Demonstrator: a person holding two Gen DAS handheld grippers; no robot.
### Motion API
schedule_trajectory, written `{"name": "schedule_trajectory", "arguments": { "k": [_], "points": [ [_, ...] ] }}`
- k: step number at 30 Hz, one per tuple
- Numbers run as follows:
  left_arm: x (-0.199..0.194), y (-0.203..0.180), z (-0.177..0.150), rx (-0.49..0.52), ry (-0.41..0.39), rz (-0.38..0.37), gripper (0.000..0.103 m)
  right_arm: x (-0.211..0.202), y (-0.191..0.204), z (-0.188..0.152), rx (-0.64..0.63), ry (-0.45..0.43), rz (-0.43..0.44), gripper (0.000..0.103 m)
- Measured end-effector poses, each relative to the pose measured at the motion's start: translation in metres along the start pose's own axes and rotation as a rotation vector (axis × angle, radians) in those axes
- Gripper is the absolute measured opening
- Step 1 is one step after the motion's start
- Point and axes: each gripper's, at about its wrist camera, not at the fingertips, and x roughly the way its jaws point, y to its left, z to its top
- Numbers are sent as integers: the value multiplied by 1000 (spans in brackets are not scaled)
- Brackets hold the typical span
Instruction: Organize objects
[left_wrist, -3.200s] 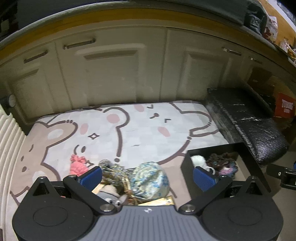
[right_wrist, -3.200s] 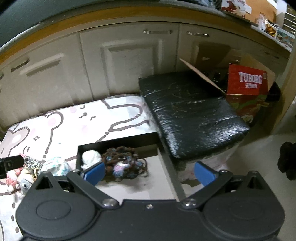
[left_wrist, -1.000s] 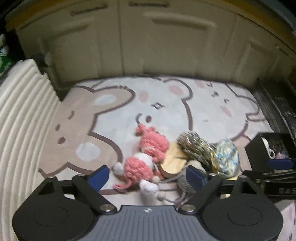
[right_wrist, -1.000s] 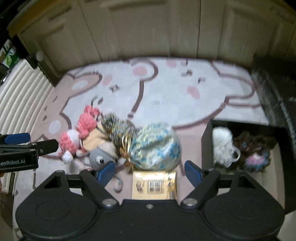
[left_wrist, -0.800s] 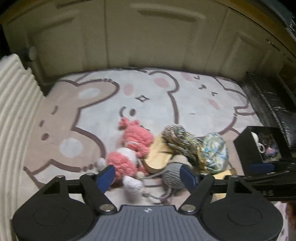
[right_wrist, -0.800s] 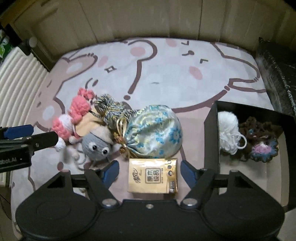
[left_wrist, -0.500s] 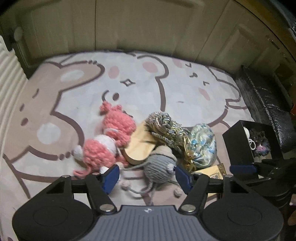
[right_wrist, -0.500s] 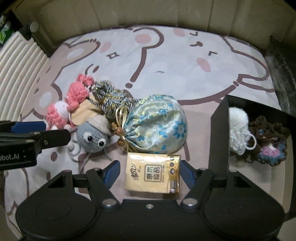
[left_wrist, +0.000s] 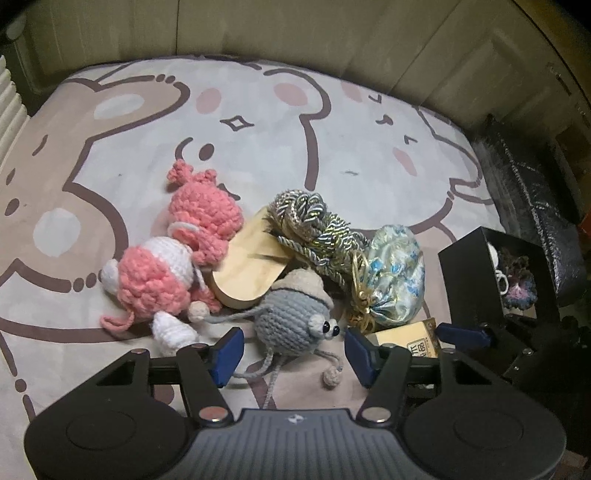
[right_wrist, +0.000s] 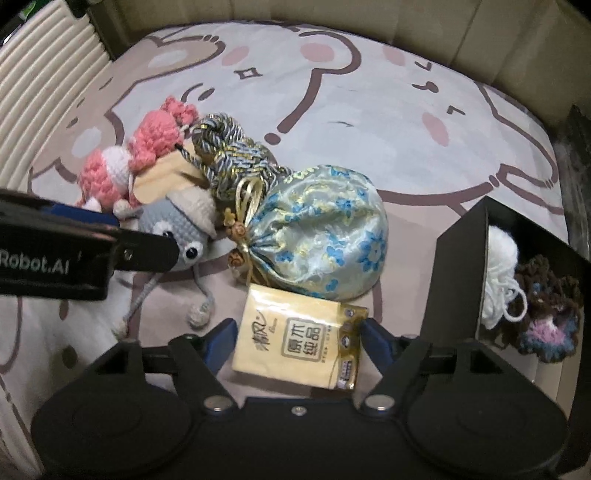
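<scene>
While the left gripper (left_wrist: 291, 350) closes around the grey crochet toy (left_wrist: 295, 317) without yet pressing it, the right gripper (right_wrist: 297, 341) opens astride the yellow tissue pack (right_wrist: 299, 339) on the mat (right_wrist: 369, 92).

White lettering "Robot.AI" on the black body of the left gripper (right_wrist: 207, 236) at the left edge of the right wrist view, large Chinese characters "原木纯品" on the yellow tissue pack (right_wrist: 299, 341) at lower centre, small print there unreadable
</scene>
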Motion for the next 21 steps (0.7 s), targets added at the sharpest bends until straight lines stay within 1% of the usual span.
{"name": "schedule_trajectory", "arguments": {
  "k": [5, 10, 12, 14, 16, 21],
  "points": [
    [9, 0, 1, -16, 18, 12, 60, -1, 5, -2, -70, -4, 0, 75],
    [16, -2, 2, -35, 19, 13, 60, -5, 5, -7, -126, 6, 54, 74],
    [18, -4, 3, -51, 17, 17, 60, -7, 5, -9, -136, 10, 76, 74],
    [22, -7, 4, -50, 15, 38, 60, -8, 6, -12, -146, 12, 92, 74],
    [28, -10, 4, -47, 23, 63, 60, -8, 8, -13, -159, 8, 92, 74],
    [37, -10, 6, -67, 29, 80, 60, -5, 7, -13, -161, 1, 100, 77]
  ]
}}
